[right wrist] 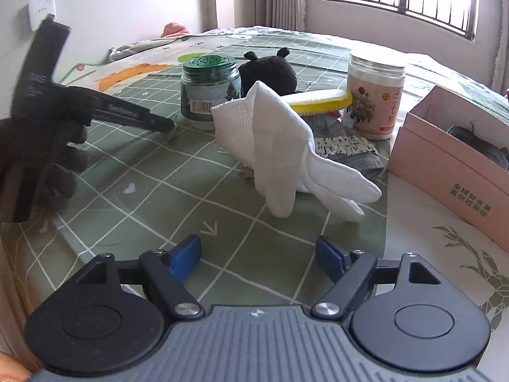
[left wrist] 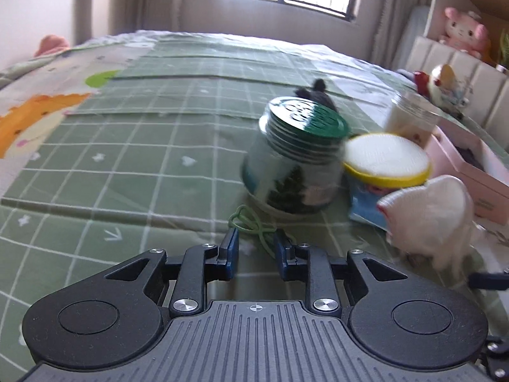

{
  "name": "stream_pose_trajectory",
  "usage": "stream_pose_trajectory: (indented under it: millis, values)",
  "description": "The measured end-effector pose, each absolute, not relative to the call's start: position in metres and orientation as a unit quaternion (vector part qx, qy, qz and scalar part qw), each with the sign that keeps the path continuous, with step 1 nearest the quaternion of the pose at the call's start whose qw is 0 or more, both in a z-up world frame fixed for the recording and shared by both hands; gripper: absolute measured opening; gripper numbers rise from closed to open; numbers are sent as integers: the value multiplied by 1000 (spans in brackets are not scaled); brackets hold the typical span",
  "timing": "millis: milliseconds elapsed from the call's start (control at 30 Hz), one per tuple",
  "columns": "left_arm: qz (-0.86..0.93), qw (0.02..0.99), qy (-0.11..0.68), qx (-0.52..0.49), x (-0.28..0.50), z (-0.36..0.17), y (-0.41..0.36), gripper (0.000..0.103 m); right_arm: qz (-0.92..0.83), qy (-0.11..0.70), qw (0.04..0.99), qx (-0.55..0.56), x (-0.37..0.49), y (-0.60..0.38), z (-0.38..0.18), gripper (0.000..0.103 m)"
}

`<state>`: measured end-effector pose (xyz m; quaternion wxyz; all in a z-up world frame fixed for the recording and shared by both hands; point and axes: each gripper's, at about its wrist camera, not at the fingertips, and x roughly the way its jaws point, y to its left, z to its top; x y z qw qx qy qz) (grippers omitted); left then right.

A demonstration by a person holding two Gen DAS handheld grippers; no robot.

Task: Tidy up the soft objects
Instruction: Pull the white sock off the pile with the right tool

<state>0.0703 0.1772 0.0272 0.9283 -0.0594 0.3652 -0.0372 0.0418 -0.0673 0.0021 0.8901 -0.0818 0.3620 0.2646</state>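
A white glove [right wrist: 286,149] lies crumpled on the green checked bedspread, a short way ahead of my right gripper [right wrist: 259,258], which is open and empty. The glove shows blurred at the right of the left wrist view [left wrist: 429,213]. A black plush toy [right wrist: 268,70] sits behind a green-lidded jar [right wrist: 210,87]. A patterned grey cloth [right wrist: 346,149] lies under the glove's right side. A green cord [left wrist: 251,222] lies on the bed just ahead of my left gripper [left wrist: 256,248], whose fingers are narrowly apart and empty. The left gripper's tip also shows in the right wrist view [right wrist: 165,124].
A yellow-rimmed round lid [right wrist: 321,98] leans on a clear-lidded jar [right wrist: 375,92]. A pink cardboard box [right wrist: 451,162] with dark cloth inside stands at the right. A pink plush [left wrist: 464,31] sits on a shelf by the headboard. The green-lidded jar [left wrist: 296,156] stands ahead of the left gripper.
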Motion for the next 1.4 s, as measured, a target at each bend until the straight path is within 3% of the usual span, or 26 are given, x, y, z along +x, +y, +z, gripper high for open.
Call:
stream_pose_trajectory:
  millis: [200,567,700,767,833,933,1033,1167,1300,1400]
  values:
    - [-40,928,359,-95,73,24,172,27,263,351,894,-96,38,-64,2,83]
    - [-51,927,372,5,49,31,175,31,244,270,929,-63,75,-70,62,83]
    - [-44,930,359,-63,40,38,197,27,206,241,948,-37,98,-70,71,82]
    - [-50,926,358,-110,41,40,204,27,190,252,948,-30,115,-69,68,62]
    - [-54,922,363,-119,45,39,200,27,196,288,937,-30,127,-66,58,51]
    - [-50,920,377,-94,51,32,185,27,224,338,913,-34,120,-62,36,51]
    - [-43,925,373,-60,52,27,171,28,268,358,892,-61,88,-56,18,55]
    - [-62,923,374,-63,50,24,166,30,297,369,876,-88,55,-52,5,71]
    - [-74,921,378,-55,46,22,163,30,307,367,875,-69,48,-59,17,76]
    - [-75,921,379,-48,44,21,160,30,299,336,891,-64,48,-66,34,87]
